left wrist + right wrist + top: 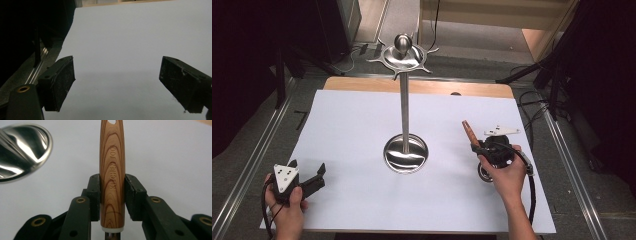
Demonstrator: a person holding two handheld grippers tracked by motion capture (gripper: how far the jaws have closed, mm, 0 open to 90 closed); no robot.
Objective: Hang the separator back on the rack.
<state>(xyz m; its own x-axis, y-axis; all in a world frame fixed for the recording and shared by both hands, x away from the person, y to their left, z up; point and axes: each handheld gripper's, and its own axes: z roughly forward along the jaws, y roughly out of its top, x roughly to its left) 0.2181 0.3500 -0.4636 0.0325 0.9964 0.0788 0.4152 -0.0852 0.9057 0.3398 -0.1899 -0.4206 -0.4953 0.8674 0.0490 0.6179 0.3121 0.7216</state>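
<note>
A white sheet (362,150) covers most of the table, and at its middle stands the tall steel rack (405,100): a round dished base, a slim upright post, and at the top a crown of short hooks under a ball knob. To the right of the base, near but apart from it, the right gripper (477,146) has its jaws closed tight on a wooden-handled kitchen tool (468,131), clamping it low on the handle; the right gripper view shows the grained handle (112,170) standing straight up between the pads, with its hanging hole at the far tip (the working end of the tool is hidden below the hand, so I cannot tell what kind it is). In the high view the handle's long axis points up and away from the person, leaning slightly left toward the post. The rack's hooks lie up and to the left of that tip, well above it, so the coming move likely turns on lifting the hole to hook height and swinging it leftward. The right hand is clearly nearer to the rack. The left gripper (307,172) rests at the sheet's near left corner, jaws spread wide and holding nothing.
</note>
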